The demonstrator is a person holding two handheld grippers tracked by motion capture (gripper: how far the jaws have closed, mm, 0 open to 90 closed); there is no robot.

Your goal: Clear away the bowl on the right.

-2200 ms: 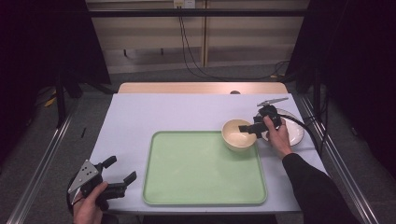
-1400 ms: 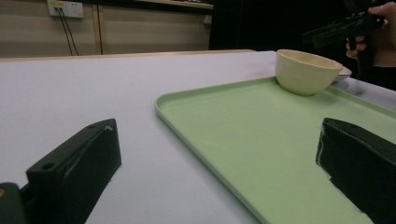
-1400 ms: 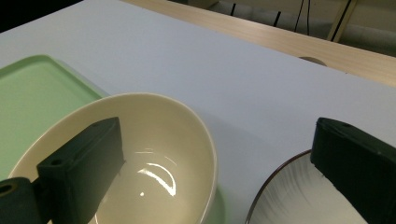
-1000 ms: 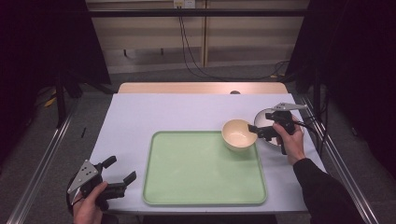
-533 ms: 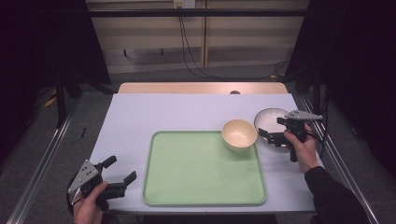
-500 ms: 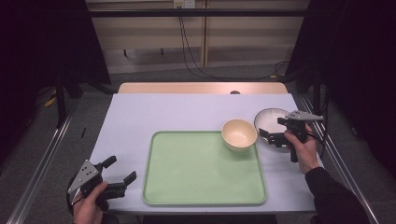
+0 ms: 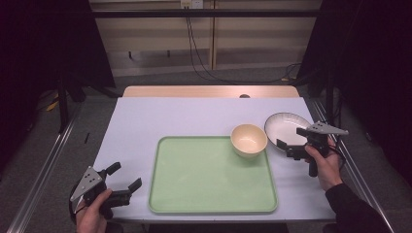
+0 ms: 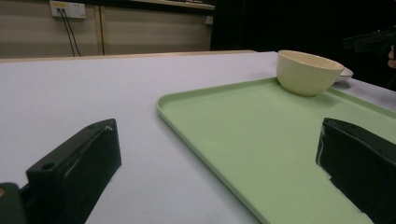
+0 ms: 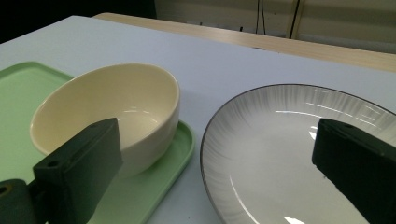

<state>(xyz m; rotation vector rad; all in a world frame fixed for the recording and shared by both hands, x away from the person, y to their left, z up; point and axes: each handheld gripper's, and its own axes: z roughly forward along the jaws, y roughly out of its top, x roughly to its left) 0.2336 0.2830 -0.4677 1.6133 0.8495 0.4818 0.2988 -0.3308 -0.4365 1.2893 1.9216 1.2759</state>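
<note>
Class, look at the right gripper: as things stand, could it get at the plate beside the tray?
Probably yes. The right gripper hangs open at the near rim of the plate, and nothing lies between them. The bowl sits off to the side on the tray, out of the way.

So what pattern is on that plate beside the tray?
White round plate with fine grey radial streaks and dark rim; right gripper view.

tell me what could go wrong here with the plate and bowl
1. The bowl sits at the tray corner, close beside the plate; sliding the plate could knock it.
2. The right gripper is open at the plate's thin, shallow rim, so a pinch might slip.
3. The tray's raised lip could catch the plate.
</note>
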